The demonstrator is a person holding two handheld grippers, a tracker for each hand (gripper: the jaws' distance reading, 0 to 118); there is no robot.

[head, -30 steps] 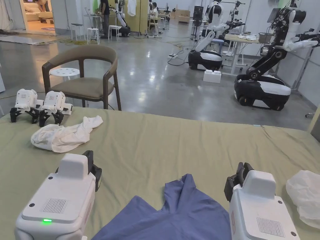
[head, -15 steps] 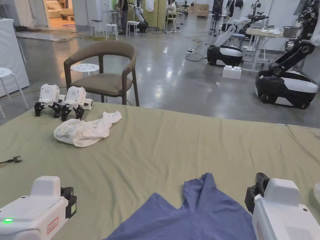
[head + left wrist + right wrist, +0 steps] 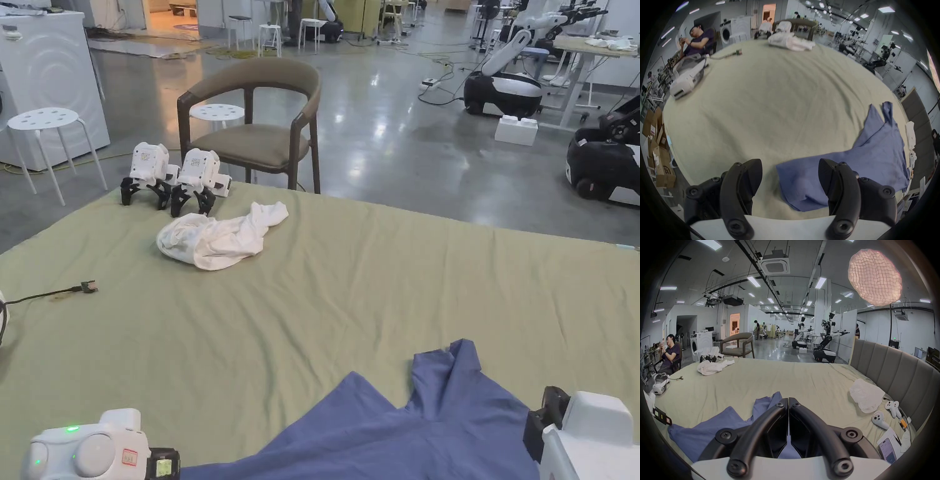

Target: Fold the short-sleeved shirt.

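Opening step, shirt not yet spread: the blue short-sleeved shirt (image 3: 400,425) lies rumpled on the green bed (image 3: 350,281) at the lower centre of the head view; my left tongs (image 3: 790,180) gape wide with a shirt corner lying between the jaws, ungripped, while my right tongs (image 3: 788,415) are pressed together on nothing, above the cloth. Next, I judge, each must pinch an edge and draw the shirt flat. The near hem is cut off by the frame; collar and second sleeve I cannot make out.

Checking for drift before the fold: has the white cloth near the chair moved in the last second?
No. The white cloth still lies just in front of the two spare grippers; the camera shifted, not the cloth.
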